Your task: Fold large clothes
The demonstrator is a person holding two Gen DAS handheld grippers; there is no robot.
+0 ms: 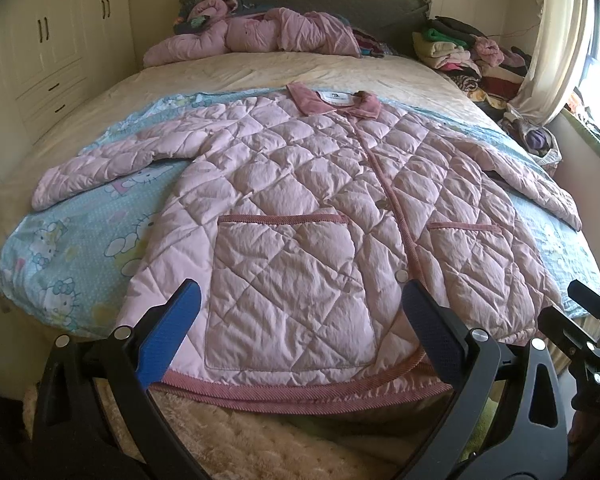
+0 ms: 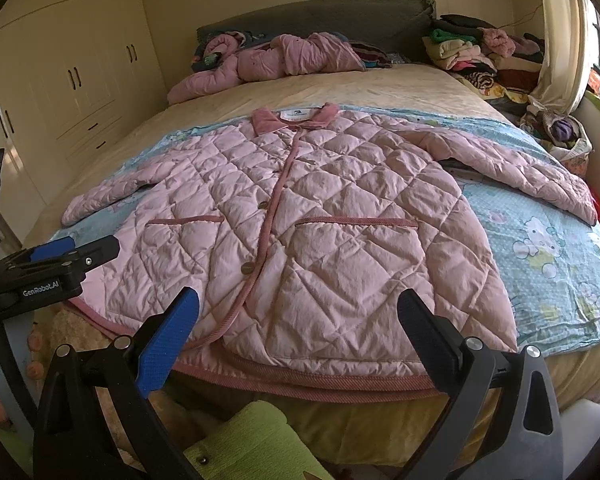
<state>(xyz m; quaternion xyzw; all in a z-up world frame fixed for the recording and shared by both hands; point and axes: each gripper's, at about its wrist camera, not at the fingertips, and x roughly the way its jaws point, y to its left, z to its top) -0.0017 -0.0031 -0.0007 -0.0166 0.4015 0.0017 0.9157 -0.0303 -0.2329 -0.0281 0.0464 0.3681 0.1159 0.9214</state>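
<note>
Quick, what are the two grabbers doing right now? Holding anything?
Left gripper: open, holding nothing, above the pink quilted coat hem.
Right gripper: open, holding nothing, above the same hem.

Pink quilted coat (image 1: 300, 208) (rose trim) on blue cartoon-cat sheet (image 1: 80, 240).

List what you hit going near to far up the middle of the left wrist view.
left gripper → quilted pink coat, hem first → its collar → bare beige bedspread → crumpled pink jacket → grey headboard.
</note>
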